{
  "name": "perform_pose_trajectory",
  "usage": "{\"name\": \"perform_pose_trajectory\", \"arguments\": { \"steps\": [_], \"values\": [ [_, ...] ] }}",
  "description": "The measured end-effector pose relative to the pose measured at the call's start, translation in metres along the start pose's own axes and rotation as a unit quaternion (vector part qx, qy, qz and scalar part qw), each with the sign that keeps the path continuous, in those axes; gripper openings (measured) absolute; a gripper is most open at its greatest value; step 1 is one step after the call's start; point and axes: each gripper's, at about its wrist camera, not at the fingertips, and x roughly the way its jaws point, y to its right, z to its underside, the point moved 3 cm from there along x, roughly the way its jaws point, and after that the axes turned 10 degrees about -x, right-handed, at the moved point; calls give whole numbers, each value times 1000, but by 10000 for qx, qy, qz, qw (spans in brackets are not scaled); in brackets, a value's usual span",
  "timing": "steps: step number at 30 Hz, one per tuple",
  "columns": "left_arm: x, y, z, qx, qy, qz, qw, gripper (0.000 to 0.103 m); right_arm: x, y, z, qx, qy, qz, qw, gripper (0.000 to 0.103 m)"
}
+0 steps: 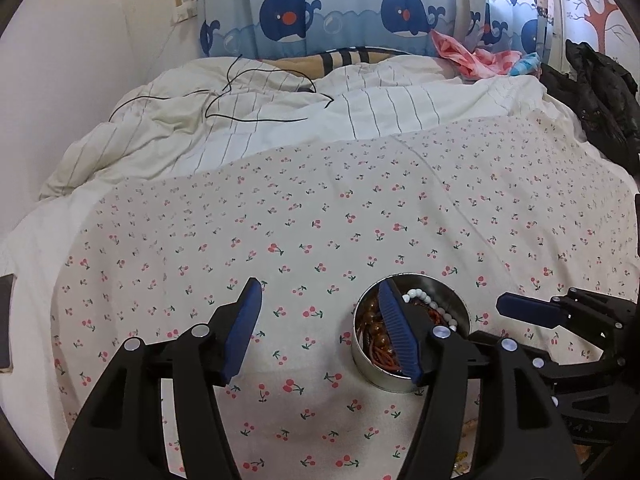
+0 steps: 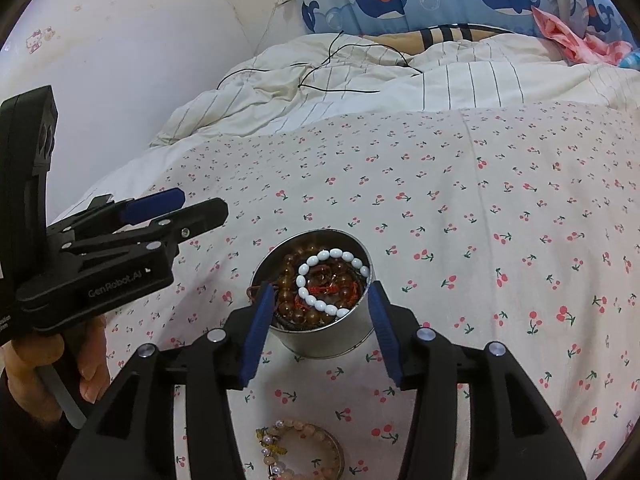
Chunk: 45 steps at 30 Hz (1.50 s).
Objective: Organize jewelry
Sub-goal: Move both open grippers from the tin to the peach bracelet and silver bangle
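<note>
A round metal tin (image 2: 320, 340) stands on the cherry-print sheet (image 2: 480, 220). It holds brown bead strands (image 2: 288, 276), red cord and, on top, a white bead bracelet (image 2: 332, 280). My right gripper (image 2: 322, 287) hovers over the tin's near side, open, with a blue pad on either side of it and nothing gripped. My left gripper (image 1: 318, 286) is open and empty just left of the tin (image 1: 376, 372), and its right finger overlaps the tin's rim in view. A pink bead bracelet (image 2: 304, 436) and a gold bangle lie on the sheet below the right gripper.
A striped quilt (image 1: 280, 120) with a thin black cable (image 1: 256, 118) is bunched at the far end of the bed. Dark clothing (image 1: 600, 100) is piled at the far right. A hand (image 2: 52, 368) holds the left gripper's handle. A wall runs along the bed's left side.
</note>
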Motion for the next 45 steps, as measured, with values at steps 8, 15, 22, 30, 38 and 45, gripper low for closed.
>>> {"name": "perform_pose_trajectory", "arguments": {
  "steps": [8,15,22,30,38,45],
  "values": [
    [-5,4,1,149,152,-76,9997,63,-11,1,13,-100,-143,-8,9998,59],
    [-8,7,2,216,252,-49,9994,64,-18,-4,37,-532,-523,209,9970,66],
    [-7,11,5,320,288,-106,9990,68,2,-14,55,-978,-938,334,9902,69],
    [-5,14,9,414,235,-160,9987,74,24,14,65,-753,-1280,1226,9813,72],
    [-1,2,11,121,-38,-36,9999,80,9,27,58,-297,-1110,540,9919,74],
    [-2,-9,15,-116,-158,77,9998,82,23,8,67,-1161,-1511,958,9770,77]
  ]
}}
